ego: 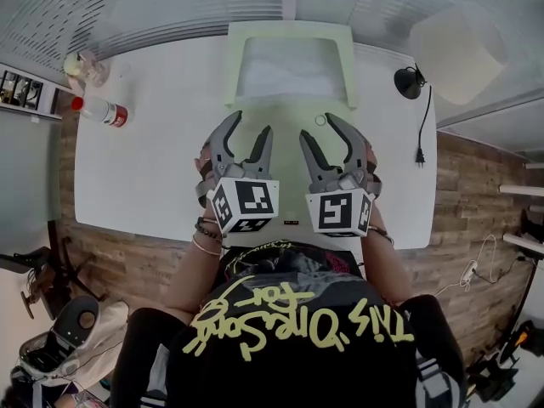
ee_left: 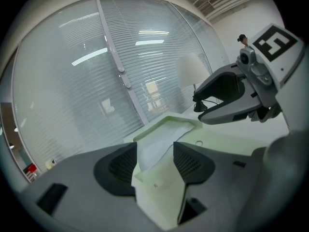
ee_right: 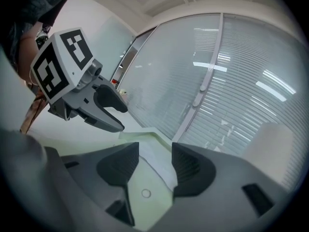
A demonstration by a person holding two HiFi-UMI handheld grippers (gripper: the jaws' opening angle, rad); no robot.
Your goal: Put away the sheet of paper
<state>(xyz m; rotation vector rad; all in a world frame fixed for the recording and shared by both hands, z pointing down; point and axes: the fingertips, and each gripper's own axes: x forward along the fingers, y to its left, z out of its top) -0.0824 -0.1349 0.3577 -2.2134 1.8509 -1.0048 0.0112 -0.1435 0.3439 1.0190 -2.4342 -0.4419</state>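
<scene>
White tabletop lies under both of my tools, and I hold them side by side, low over it, on the near side of the pale green tray. My left hand and right hand each wrap a handle just behind a marker cube. Both forearms come straight out from my body and both tools point at the tray.

The left gripper has its jaws spread apart with nothing between them; in its own view only the tray and the table show through the gap. The right gripper is spread the same way and also holds nothing; its own view shows the tray's corner and bare tabletop through the gap. Each tool can be seen from the other's camera, the right one and the left one, both with jaws parted.

By count I see two grippers, two marker cubes, one tray and one sheet of paper. The sheet lies flat inside the tray, just beyond my fingertips and untouched by either tool. One small ring sits on the table in front of the tray, close to the right gripper's tips. One bottle with a red cap lies well to the left of the tray, and one black lamp stands to its right, with its cord trailing toward me.
</scene>
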